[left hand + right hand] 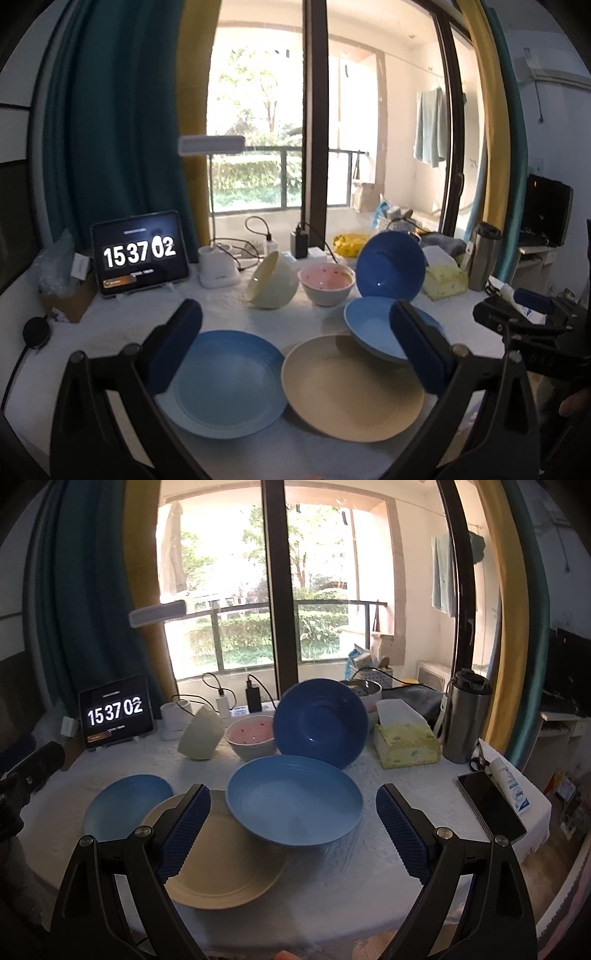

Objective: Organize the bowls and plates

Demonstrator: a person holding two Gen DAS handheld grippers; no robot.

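- Both grippers, left gripper [295, 343] and right gripper [293, 830], hover spread apart, empty.
- Light-blue bowl [295, 805] sits at twelve o'clock, overlapping beige plate [221, 864]; rigid, slick, likely breakable, best pinched at rim.

Left hand-held gripper [295, 343] and right hand-held gripper [293, 829], jaws wide apart, both empty

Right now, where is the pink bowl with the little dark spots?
The pink bowl stands upright at the back of the table, between the tipped cream bowl on its left and the dark blue bowl on its right.
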